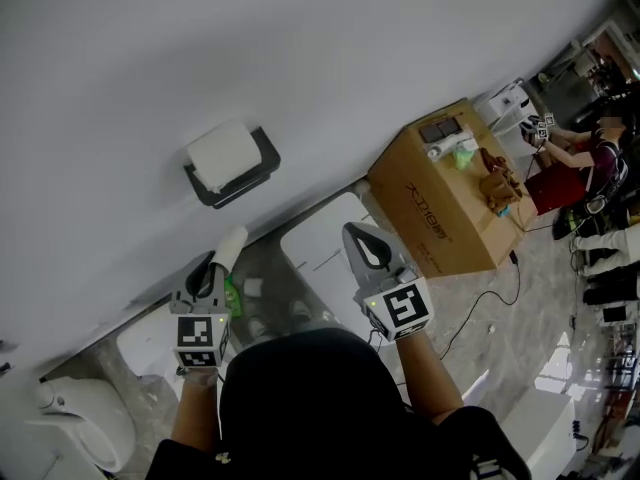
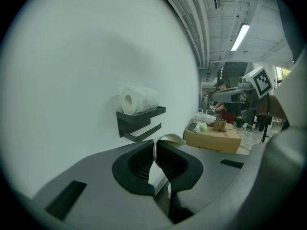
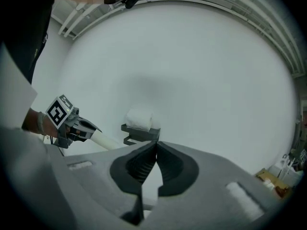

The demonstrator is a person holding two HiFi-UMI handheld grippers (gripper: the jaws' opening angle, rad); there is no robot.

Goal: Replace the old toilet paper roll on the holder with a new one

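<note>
A black wall holder (image 1: pixel 236 176) carries a full white paper roll (image 1: pixel 224 154) on its top shelf; its lower bar is bare in the left gripper view. My left gripper (image 1: pixel 213 266) is below the holder, shut on the wall of an empty cardboard tube (image 1: pixel 229 247). That tube's thin edge (image 2: pixel 169 138) is pinched between the pads of the left gripper (image 2: pixel 154 150). My right gripper (image 1: pixel 353 230) is to the right of the holder, shut and empty. In the right gripper view, the right gripper (image 3: pixel 154 150) points toward the holder (image 3: pixel 141 133) and roll (image 3: pixel 139 119).
A cardboard box (image 1: pixel 440 193) with small items on top stands on the floor at the right. A white toilet (image 1: pixel 88 420) is at the lower left. A person (image 1: pixel 590 158) with grippers is at the far right. The floor is glossy tile.
</note>
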